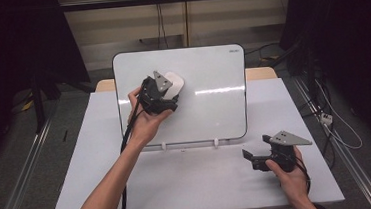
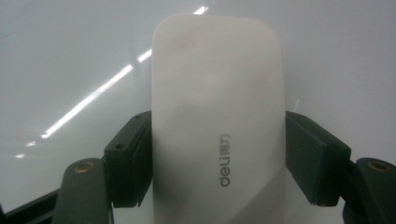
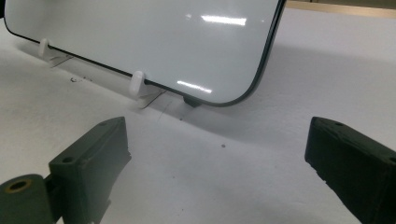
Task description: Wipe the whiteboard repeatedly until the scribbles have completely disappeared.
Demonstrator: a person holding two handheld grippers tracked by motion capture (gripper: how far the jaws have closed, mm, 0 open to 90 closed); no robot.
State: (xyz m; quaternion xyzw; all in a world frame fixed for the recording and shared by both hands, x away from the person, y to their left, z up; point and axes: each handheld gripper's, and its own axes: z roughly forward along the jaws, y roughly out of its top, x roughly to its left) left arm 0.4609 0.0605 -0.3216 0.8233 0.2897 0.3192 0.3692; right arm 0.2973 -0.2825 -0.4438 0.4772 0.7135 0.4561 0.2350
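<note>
- Two grippers: the left gripper [image 1: 169,97] clamps a white eraser [image 1: 175,84] against the whiteboard [image 1: 214,107].
- The right gripper [image 1: 253,149] rests released, jaws spread, above the table [image 1: 200,183].

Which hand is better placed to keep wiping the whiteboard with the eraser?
Left. The left tool is shut on the white eraser against the whiteboard. The right tool sits open on the table, holding nothing.
</note>
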